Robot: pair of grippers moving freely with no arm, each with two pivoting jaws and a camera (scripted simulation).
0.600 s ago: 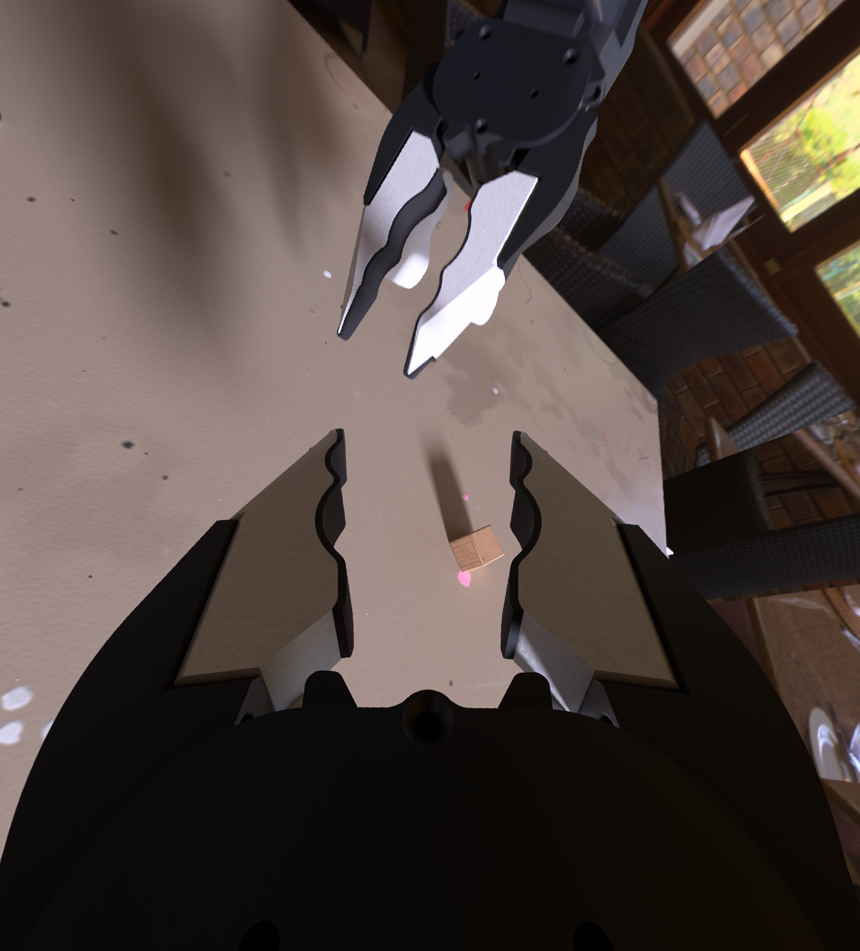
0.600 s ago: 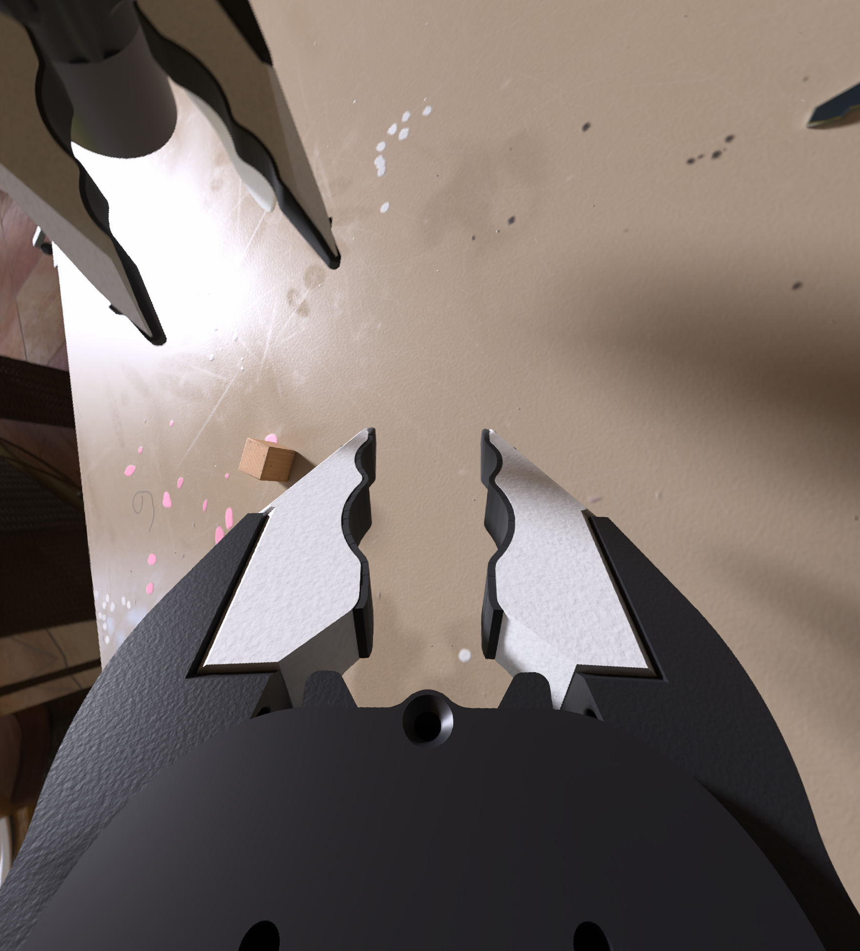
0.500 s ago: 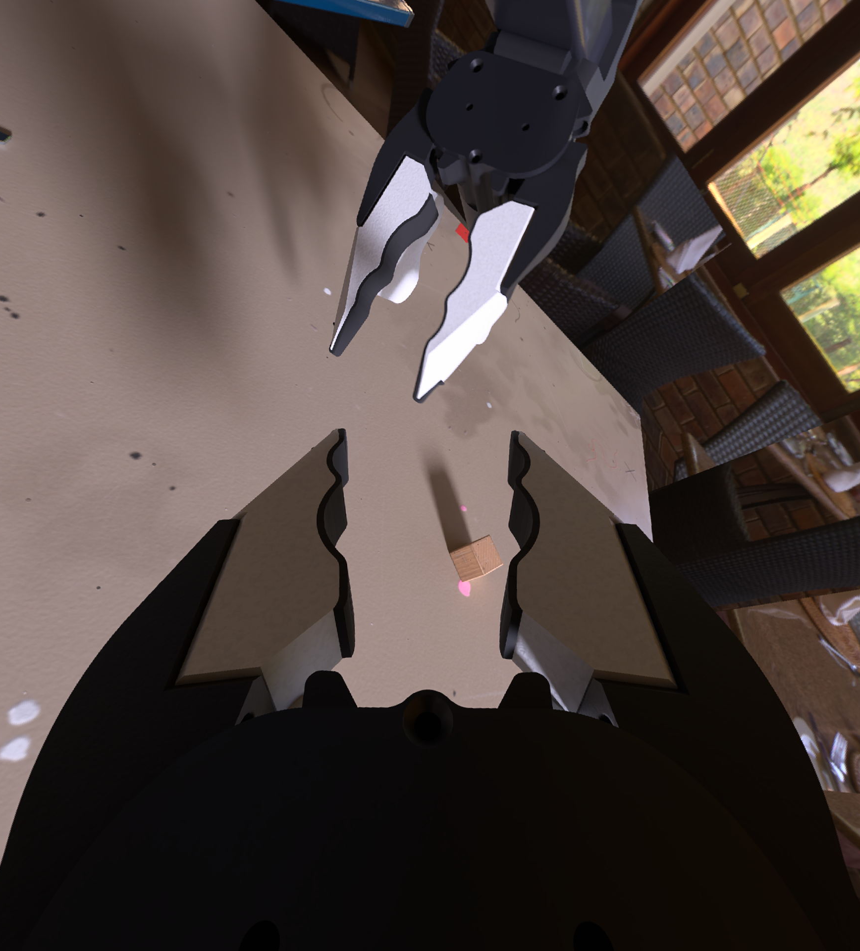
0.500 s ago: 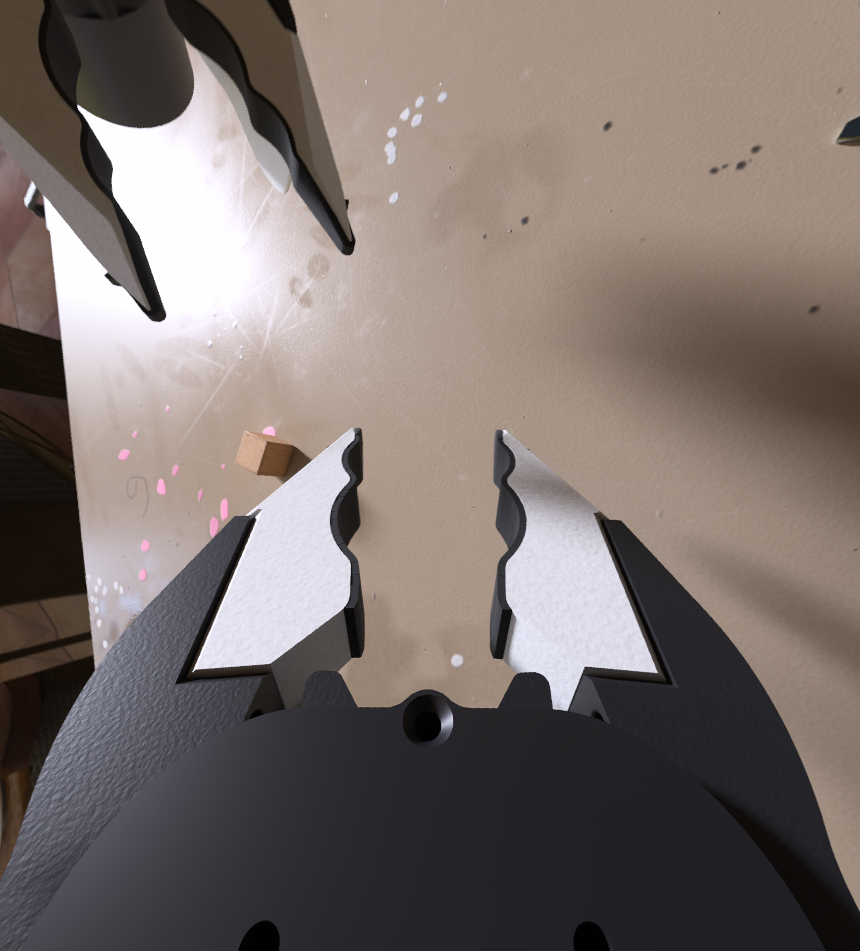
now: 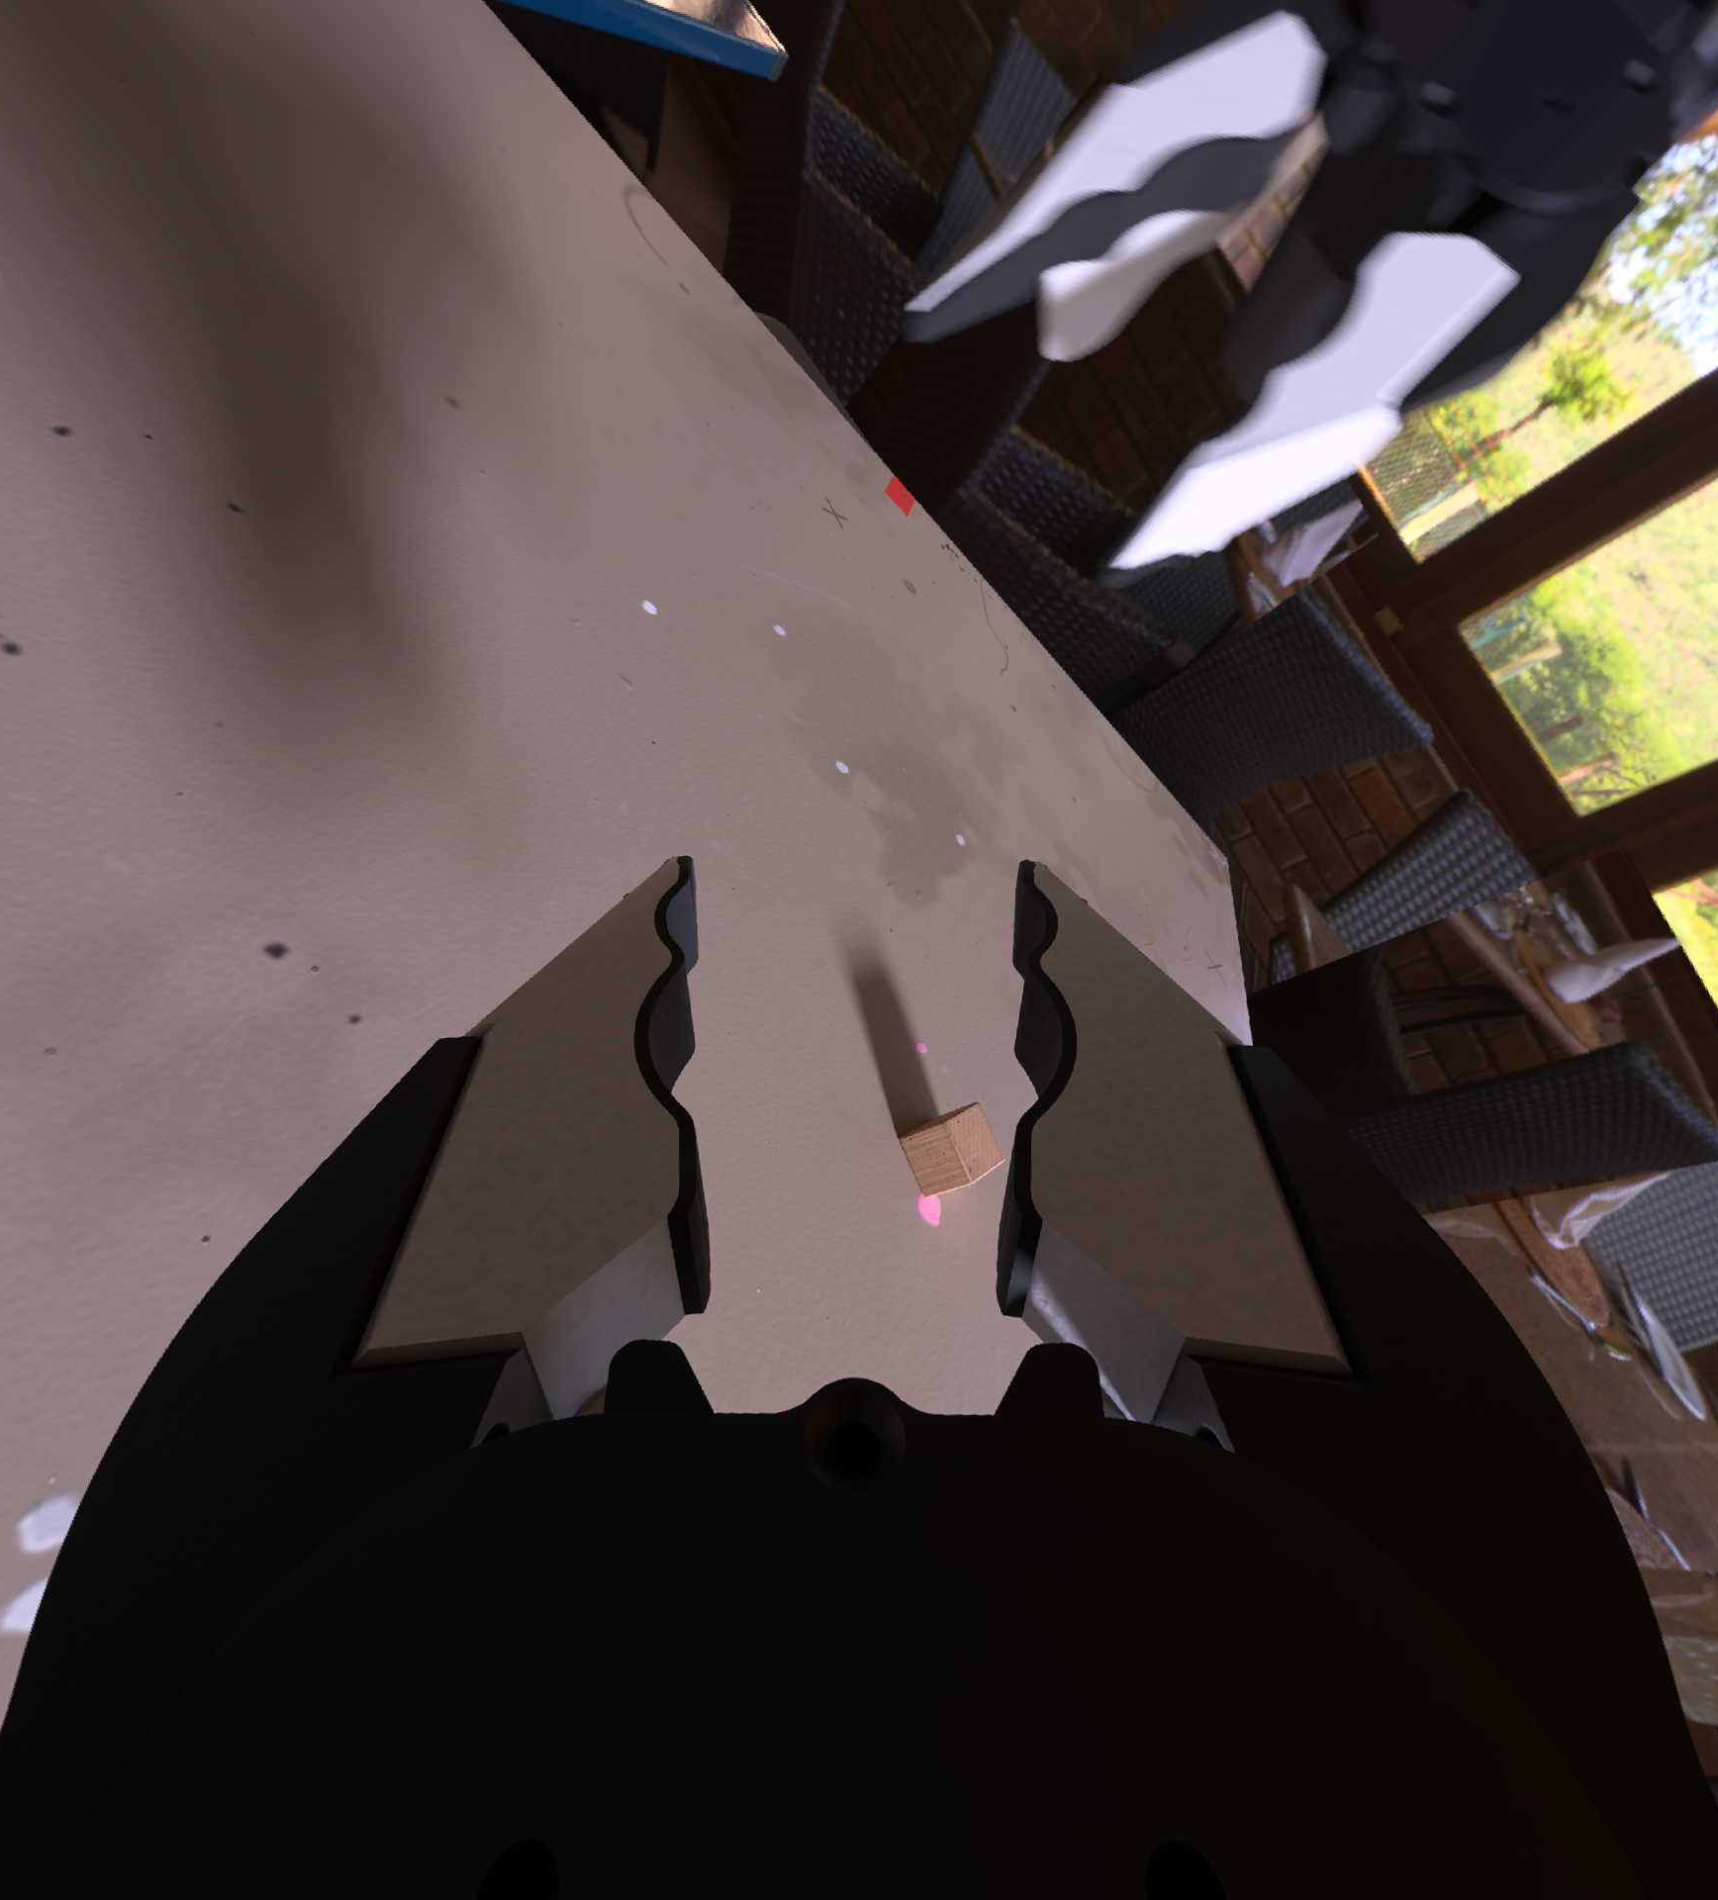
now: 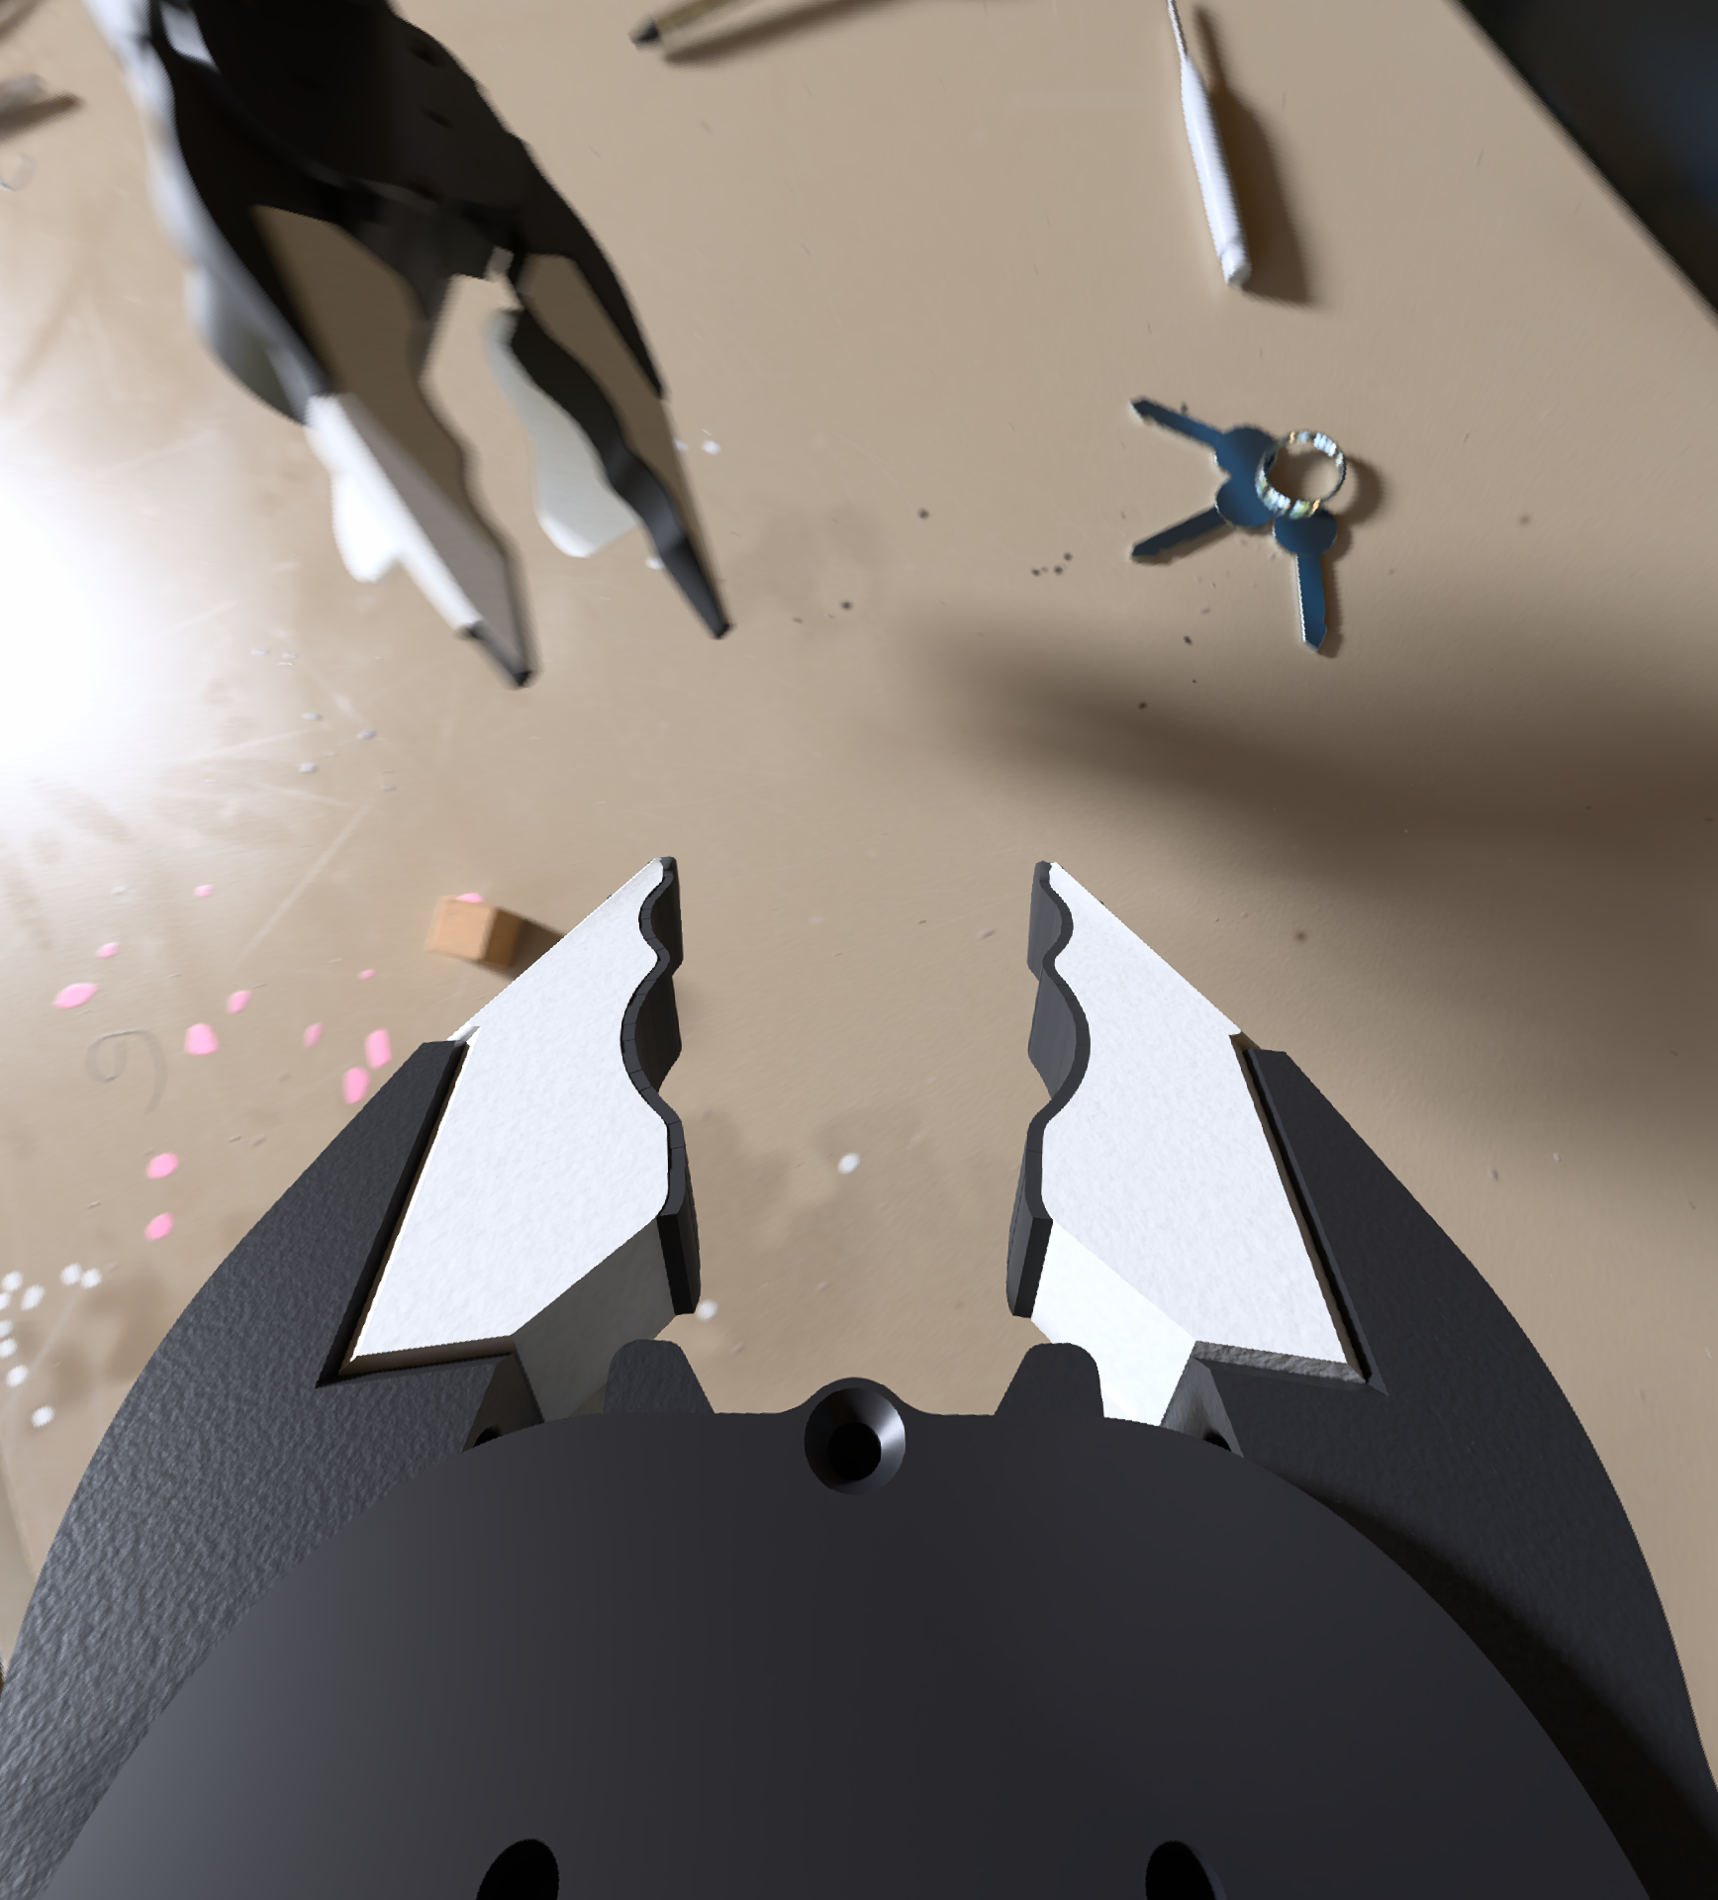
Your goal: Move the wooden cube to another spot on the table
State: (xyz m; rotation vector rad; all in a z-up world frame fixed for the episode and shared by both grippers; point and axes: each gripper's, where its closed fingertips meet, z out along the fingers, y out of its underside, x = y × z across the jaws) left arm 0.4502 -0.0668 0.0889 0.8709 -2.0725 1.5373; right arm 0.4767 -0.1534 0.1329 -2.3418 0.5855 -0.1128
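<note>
Wooden cube (image 5: 949,1147) rests ungrasped on the counter (image 5: 320,720); relocation appears not begun. Left hand-held gripper (image 5: 853,874) and right hand-held gripper (image 6: 853,874) both gape wide, holding nothing.

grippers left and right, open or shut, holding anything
Left gripper: open, empty; the small light wooden cube lies on the beige table between its jaws, untouched.
Right gripper: open, empty.

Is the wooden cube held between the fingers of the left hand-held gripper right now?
No, the wooden cube rests on the table, untouched, below the open left hand-held gripper.
</note>
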